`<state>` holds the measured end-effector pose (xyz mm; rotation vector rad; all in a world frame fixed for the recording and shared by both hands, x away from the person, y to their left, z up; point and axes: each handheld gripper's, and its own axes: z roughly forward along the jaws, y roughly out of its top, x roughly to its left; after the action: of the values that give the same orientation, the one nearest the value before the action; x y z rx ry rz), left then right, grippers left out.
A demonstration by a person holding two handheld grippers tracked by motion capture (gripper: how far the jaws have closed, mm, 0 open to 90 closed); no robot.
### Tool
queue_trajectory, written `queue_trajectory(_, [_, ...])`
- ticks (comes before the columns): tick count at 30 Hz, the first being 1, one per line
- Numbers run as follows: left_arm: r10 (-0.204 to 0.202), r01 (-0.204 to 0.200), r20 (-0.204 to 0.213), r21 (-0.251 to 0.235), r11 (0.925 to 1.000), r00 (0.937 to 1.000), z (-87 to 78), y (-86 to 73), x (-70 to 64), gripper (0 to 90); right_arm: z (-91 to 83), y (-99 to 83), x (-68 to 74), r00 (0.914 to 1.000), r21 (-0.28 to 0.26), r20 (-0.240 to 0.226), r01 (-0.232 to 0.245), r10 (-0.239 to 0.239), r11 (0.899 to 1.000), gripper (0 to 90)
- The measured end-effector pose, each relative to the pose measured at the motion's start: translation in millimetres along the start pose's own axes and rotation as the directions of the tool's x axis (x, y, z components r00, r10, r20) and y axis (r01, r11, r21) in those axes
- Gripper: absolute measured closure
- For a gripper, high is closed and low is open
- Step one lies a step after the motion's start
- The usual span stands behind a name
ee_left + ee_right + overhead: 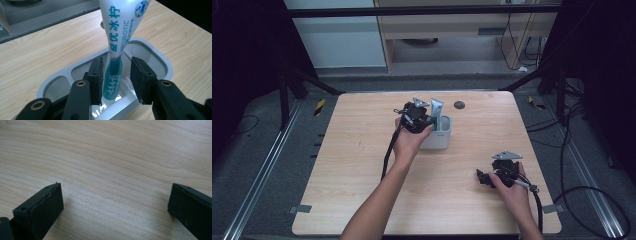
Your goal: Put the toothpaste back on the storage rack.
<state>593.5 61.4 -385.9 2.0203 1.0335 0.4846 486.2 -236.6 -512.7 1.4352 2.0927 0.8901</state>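
Wooden table [362, 165] carries the white holder [160, 62]; its toothpaste tube [113, 75] stands between my left gripper's [115, 77] parted jaws, touching one.

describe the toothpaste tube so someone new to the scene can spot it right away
Start at the wooden table and find the white oval holder near its middle, towards the far edge. The toothpaste tube stands in that holder, cap end down, between the open jaws of the left tool. It is the one white-and-teal thing with printed lettering, and it rises above the holder's rim.
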Motion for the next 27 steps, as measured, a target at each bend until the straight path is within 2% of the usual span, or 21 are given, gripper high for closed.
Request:
queue_trajectory(9, [0.038, -0.038, 0.007, 0.011, 0.9992, 0.9993, -5.8, -0.7, -4.6, 57.0, 0.0, 0.0, 0.0, 1.0, 0.0, 0.0, 0.0, 0.0, 1.0, 0.3])
queue_trajectory(17, [0.034, -0.034, 0.022, 0.012, 0.9994, 0.9992, -11.2, -3.3, -4.1, 42.1, 0.0, 0.0, -0.1, 1.0, 0.0, 0.0, 0.001, -0.001, 1.0, 0.3])
queue_trajectory(27, [0.04, -0.04, 0.042, 0.016, 0.9991, 0.9983, -17.0, -7.0, -3.3, 31.4, 0.0, 0.0, 0.0, 1.0, 0.0, 0.0, 0.001, -0.001, 1.0, 0.3])
